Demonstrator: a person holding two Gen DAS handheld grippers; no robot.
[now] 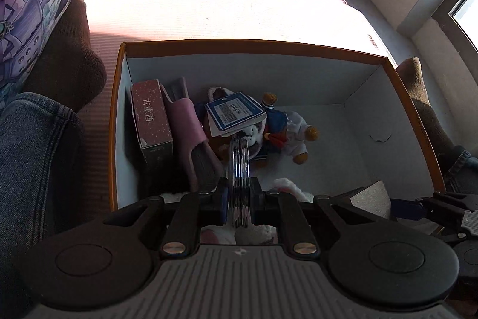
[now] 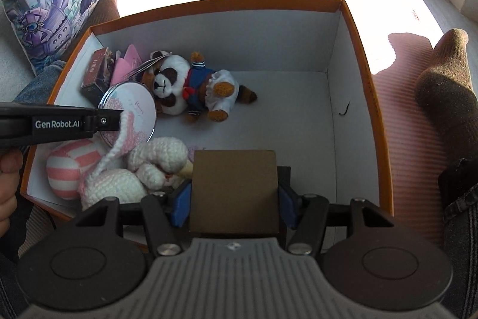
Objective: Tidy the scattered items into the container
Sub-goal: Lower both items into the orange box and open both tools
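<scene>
We noted left tool clamped on round mirror, right tool gripping brown box over orange container; releasing early risked mirror striking panda plush.

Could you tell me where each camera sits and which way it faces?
Left wrist: on the left gripper, looking down into the orange box; it clamps a round badge edge-on.
Right wrist: on the right gripper, over the box's near edge, gripping a brown card.
Shared: box, panda plush.
</scene>
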